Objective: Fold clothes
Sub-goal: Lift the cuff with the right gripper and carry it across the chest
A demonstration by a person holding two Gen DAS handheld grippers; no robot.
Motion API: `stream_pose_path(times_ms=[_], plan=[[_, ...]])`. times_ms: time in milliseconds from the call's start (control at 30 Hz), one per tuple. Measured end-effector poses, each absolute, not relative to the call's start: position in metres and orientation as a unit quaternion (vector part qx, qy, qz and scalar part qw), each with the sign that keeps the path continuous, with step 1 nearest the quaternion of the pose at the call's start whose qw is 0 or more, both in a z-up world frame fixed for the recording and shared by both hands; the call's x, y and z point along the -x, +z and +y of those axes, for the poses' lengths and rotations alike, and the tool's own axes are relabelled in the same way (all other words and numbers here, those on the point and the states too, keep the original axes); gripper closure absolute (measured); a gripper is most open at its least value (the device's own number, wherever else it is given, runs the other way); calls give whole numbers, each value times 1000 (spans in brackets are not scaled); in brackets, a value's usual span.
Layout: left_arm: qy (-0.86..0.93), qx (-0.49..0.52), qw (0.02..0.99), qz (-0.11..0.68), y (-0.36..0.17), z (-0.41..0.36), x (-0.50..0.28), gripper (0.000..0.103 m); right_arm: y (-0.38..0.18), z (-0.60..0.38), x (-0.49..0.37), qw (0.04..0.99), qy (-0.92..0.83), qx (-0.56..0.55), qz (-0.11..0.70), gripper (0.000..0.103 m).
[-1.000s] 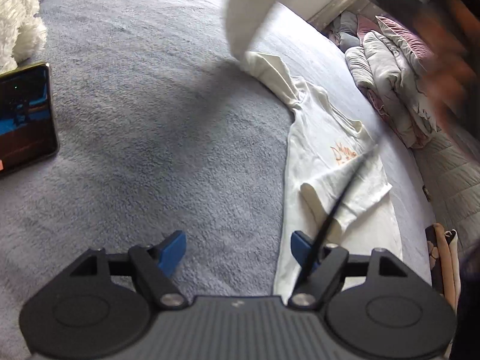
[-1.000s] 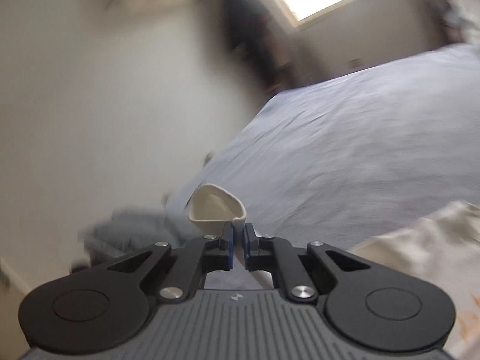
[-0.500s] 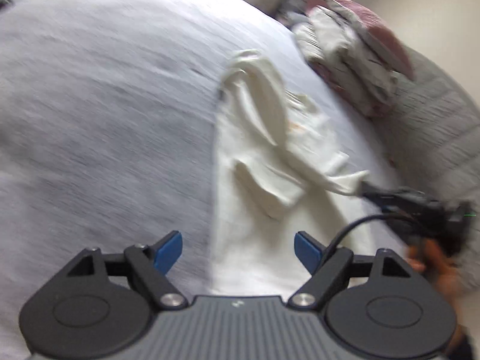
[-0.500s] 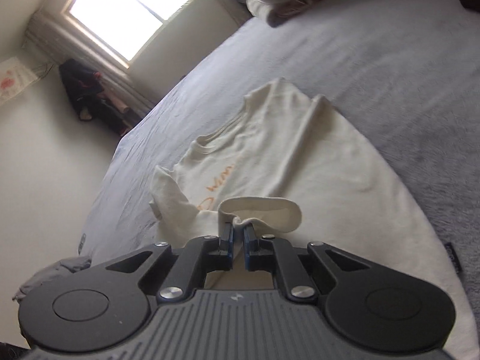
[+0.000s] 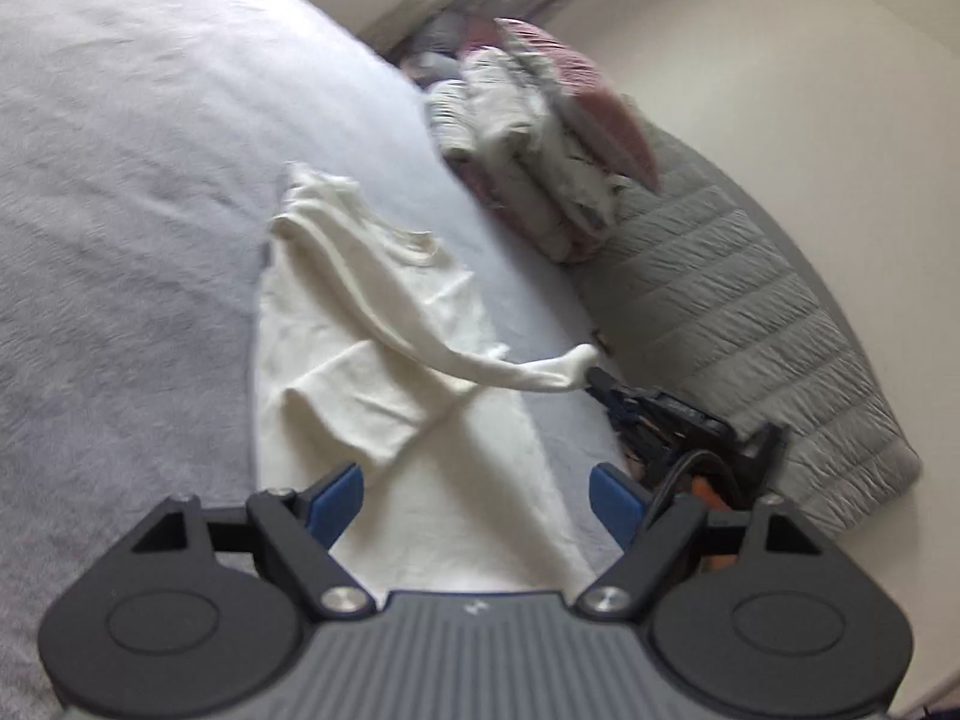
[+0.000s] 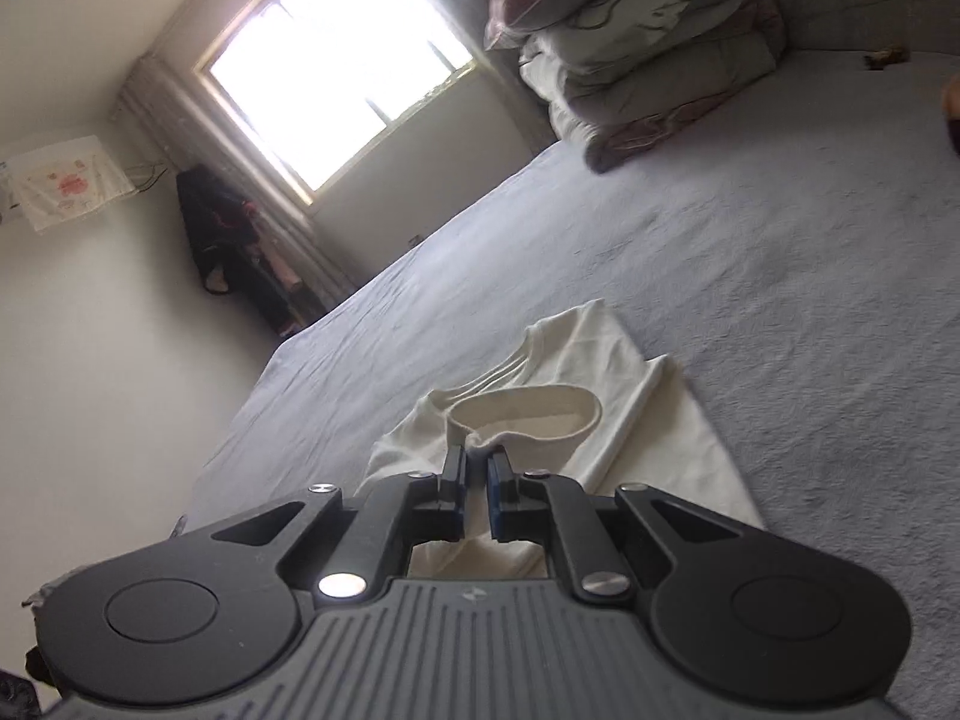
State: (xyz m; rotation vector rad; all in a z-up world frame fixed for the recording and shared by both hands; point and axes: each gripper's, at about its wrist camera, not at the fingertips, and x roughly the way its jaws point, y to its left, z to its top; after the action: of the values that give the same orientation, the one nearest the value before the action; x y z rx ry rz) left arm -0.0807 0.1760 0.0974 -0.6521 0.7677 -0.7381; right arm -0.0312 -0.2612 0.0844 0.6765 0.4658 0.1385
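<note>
Left gripper [image 5: 477,495] at 6 o'clock, jaws wide apart, nothing between. Cream shirt [image 5: 372,360] flat on grey bedspread [image 5: 120,210], centre. Sleeve cuff [image 5: 558,369] stretched toward 3 o'clock, pinched in closed right gripper [image 6: 476,468]. Stacked bedding [image 5: 528,180] at 1 o'clock.
</note>
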Motion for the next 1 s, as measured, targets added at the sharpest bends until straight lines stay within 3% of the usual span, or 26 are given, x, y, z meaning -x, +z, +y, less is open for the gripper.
stream_pose_path(times_ms=[133,200,267,400,767,1000], plan=[[-399,280,812,321,109,171,90,19,68,-277,29,901,33,-353,249,95],[-433,267,808,297,115,167,98,19,67,-275,24,902,34,-340,265,93],[-464,263,797,282,116,159,100,12,66,-272,17,904,37,-325,276,92],[-488,239,794,273,123,139,107,12,74,-251,12,920,50,-285,264,92],[-221,232,869,377,94,129,58,12,89,-276,52,924,24,-294,243,92],[-33,29,914,404,77,82,30,12,71,-277,54,914,23,-289,283,92]])
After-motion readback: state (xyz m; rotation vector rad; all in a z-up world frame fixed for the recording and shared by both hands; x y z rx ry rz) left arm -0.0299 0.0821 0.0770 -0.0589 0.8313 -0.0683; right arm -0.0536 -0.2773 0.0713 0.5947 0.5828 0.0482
